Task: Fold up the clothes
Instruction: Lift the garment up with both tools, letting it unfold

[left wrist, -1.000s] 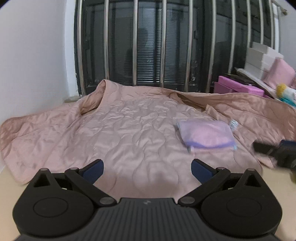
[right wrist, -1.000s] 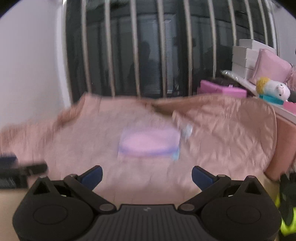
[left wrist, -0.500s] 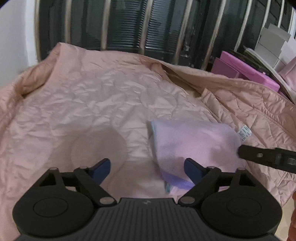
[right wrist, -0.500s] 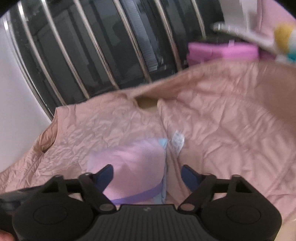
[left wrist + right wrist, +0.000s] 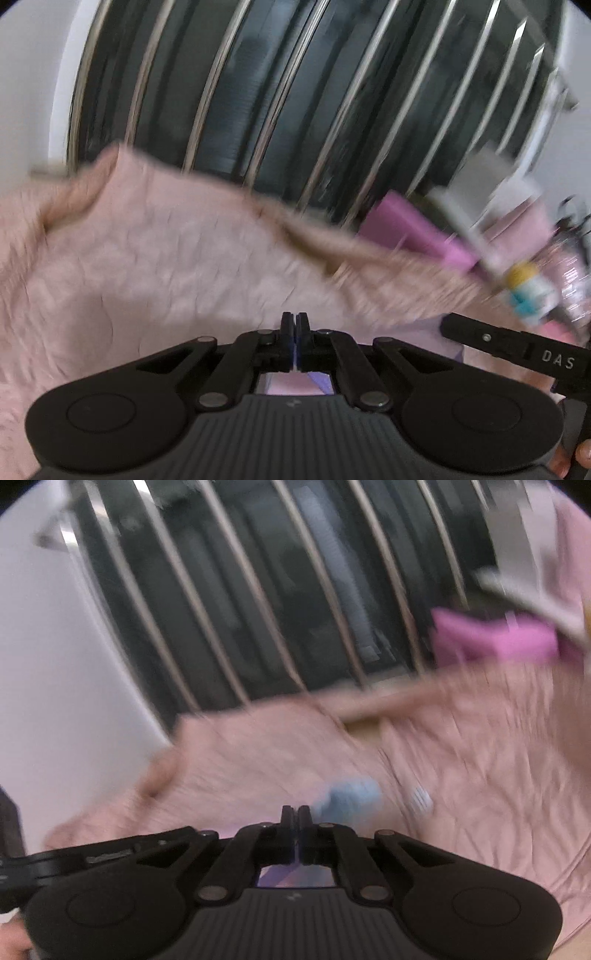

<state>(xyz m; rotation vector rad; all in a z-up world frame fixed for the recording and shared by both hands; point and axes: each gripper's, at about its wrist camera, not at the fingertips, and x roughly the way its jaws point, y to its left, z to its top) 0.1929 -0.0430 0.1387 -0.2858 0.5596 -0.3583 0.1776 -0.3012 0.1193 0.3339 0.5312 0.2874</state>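
Observation:
A folded pink and lilac garment lies on a pink quilted cover (image 5: pixel 155 266). My left gripper (image 5: pixel 294 328) is shut, with the garment (image 5: pixel 295 384) showing under its jaws. My right gripper (image 5: pixel 294 812) is shut too, with pink and lilac cloth (image 5: pixel 291 878) under its jaws and a light blue edge (image 5: pixel 351 795) just ahead. Whether either pair of jaws pinches the cloth is hidden. The right gripper's arm (image 5: pixel 517 350) shows at the right of the left wrist view. Both views are blurred.
A barred dark window (image 5: pixel 295 110) stands behind the cover. Magenta boxes (image 5: pixel 413 229), white boxes and a plush toy (image 5: pixel 524 288) sit at the right. A white wall (image 5: pixel 55 664) is at the left.
Both grippers have gone from open to shut and dropped low onto the folded garment. Both views have tilted and blurred with the motion.

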